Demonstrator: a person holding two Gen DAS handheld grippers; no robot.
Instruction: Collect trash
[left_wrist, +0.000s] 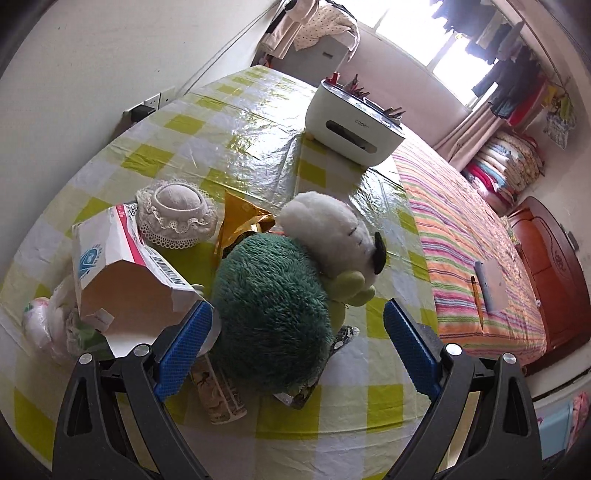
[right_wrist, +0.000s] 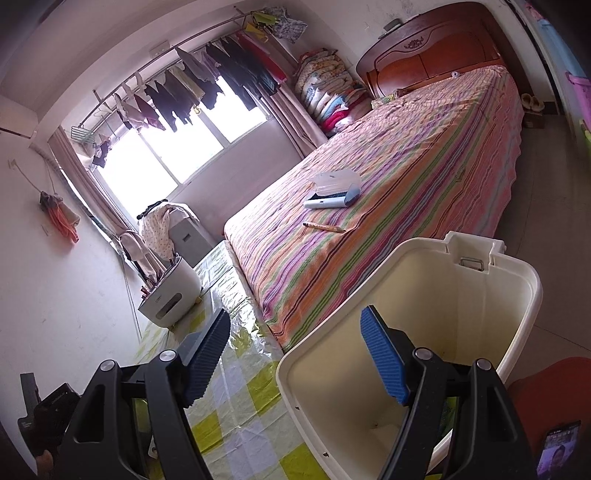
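Trash lies near the table's (left_wrist: 258, 122) front edge: a torn cardboard box (left_wrist: 122, 280) toward the left, a crumpled plastic bag (left_wrist: 44, 325) at its left edge, a gold wrapper (left_wrist: 240, 221) behind, a printed paper cup (left_wrist: 218, 398) on its side; a green-and-white plush toy (left_wrist: 280, 306) sits amid them; left gripper (left_wrist: 299, 332) spread wide above the toy, grasping nothing; right gripper (right_wrist: 295, 354) spread, one finger inside the empty cream bin (right_wrist: 461, 314), rim wall between its jaws, pads apart from it.
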